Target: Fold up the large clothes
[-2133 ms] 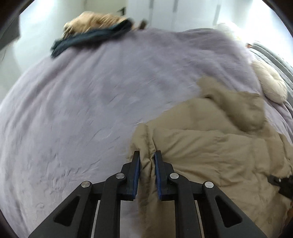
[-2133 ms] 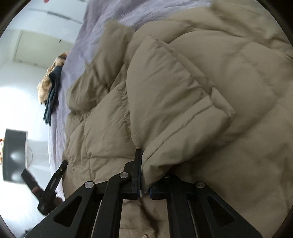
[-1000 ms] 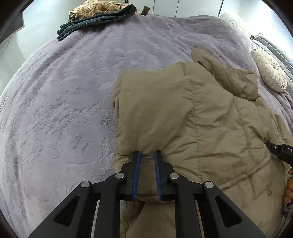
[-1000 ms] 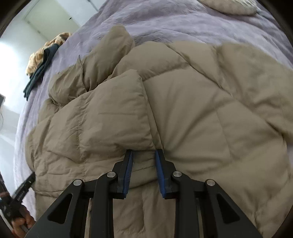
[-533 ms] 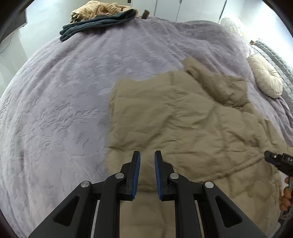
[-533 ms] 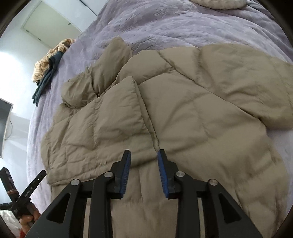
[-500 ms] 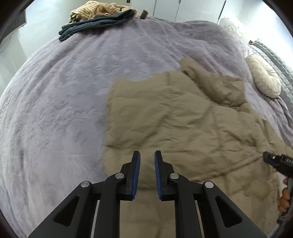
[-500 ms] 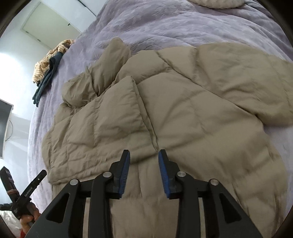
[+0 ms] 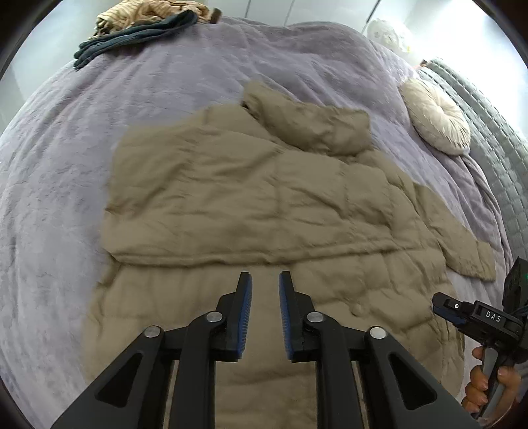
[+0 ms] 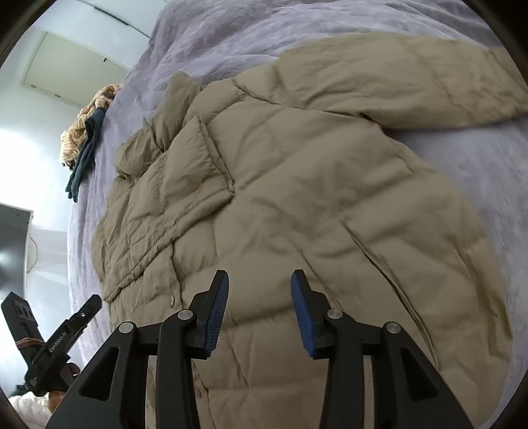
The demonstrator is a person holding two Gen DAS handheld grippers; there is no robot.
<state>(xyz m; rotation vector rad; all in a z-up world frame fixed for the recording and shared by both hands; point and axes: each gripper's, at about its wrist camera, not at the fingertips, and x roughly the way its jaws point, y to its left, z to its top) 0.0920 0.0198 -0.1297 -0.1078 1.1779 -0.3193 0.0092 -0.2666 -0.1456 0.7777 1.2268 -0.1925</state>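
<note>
Lavender bedspread (image 9: 99, 138) fills view, my work surface. Tan puffer jacket (image 9: 264, 204) lies spread mid-bed, left side folded across chest, hood (image 9: 307, 125) at top, far sleeve (image 10: 412, 79) flung out, not yet folded. Spare clothes pile (image 9: 138, 26) parked at far edge, out of way. Round cushion (image 9: 435, 115) near headboard. My left gripper (image 9: 265, 285) has jaws just opening, nothing between; right gripper (image 10: 259, 287) likewise spread, empty, above hem.

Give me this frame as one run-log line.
phase: sleeve folded, released | left gripper: open, just opening, empty | right gripper: open, just opening, empty | tan puffer jacket: flat on purple blanket
</note>
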